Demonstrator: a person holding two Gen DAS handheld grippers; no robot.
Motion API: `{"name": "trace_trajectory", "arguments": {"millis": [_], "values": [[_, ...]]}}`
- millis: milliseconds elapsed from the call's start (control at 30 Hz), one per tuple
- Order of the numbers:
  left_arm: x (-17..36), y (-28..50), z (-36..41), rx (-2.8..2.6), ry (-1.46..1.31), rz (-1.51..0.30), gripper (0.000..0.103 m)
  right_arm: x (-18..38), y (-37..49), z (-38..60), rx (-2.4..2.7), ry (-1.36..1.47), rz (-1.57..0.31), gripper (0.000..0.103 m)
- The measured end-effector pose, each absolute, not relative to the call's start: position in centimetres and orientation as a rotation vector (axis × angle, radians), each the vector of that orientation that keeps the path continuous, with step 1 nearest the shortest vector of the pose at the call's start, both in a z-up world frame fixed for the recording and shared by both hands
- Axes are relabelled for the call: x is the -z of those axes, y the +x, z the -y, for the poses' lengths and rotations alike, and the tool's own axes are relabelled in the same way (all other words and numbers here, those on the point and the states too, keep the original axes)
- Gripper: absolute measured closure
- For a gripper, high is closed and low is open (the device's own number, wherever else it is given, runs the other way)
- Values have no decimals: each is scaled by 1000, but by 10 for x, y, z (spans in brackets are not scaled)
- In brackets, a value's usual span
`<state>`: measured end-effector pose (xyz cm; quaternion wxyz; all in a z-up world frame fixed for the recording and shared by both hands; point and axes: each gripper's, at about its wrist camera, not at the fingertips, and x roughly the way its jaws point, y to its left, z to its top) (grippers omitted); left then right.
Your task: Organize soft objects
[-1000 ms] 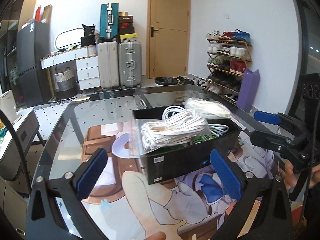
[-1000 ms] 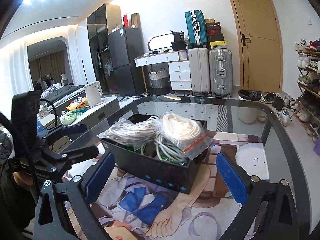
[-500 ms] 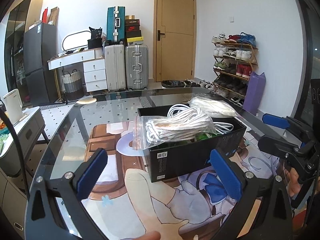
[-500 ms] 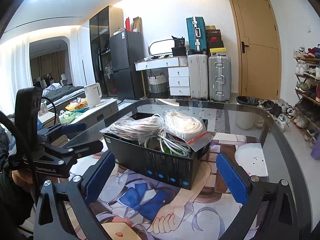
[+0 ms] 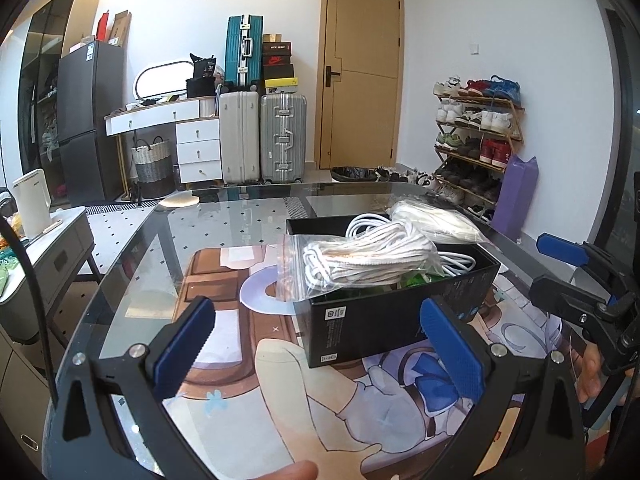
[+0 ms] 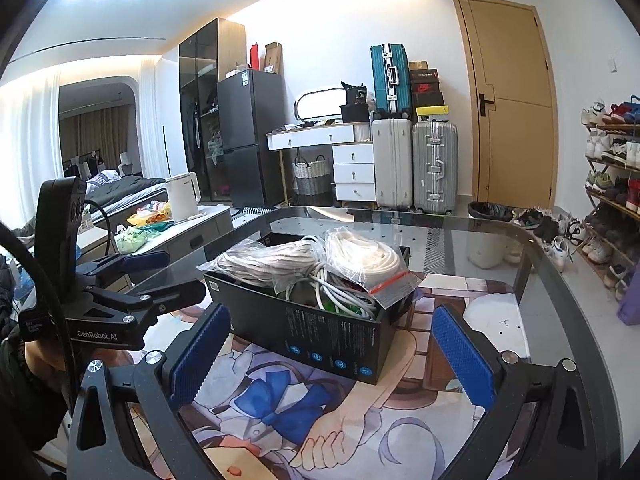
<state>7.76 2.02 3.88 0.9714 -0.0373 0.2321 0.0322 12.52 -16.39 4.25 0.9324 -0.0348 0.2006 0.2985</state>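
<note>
A black box (image 5: pixel 384 312) (image 6: pixel 320 332) stands on the printed mat of the glass table. Clear zip bags of coiled white rope (image 5: pixel 360 260) (image 6: pixel 360 256) lie heaped in it, over loose white cable (image 6: pixel 340 288) and something green. My left gripper (image 5: pixel 316 344) hangs open on the near side of the box, nothing between its blue pads. My right gripper (image 6: pixel 328 352) is also open and empty, back from the box's long side. Each gripper shows at the edge of the other's view, the right (image 5: pixel 576 280) and the left (image 6: pixel 132 280), both apart from the box.
The glass table (image 5: pixel 160 248) has a rounded rim, with a low white cabinet (image 6: pixel 192 232) holding a kettle off its far side. Suitcases, a drawer unit, a fridge and a door stand at the back wall. A shoe rack (image 5: pixel 476 140) and a purple bag stand by the table's other side.
Both grippers have drawn back and risen a little from the box, so it looks smaller and lower in each view. Both stay open. The bags in the box have not moved.
</note>
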Motion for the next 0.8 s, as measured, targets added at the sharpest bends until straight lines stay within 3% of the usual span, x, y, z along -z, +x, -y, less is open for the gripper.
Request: {"name": "trace_trajectory", "arguments": {"millis": [800], "values": [[-38, 77, -13, -62, -45, -456, 0, -42, 124, 167, -613, -66, -396, 1]]}}
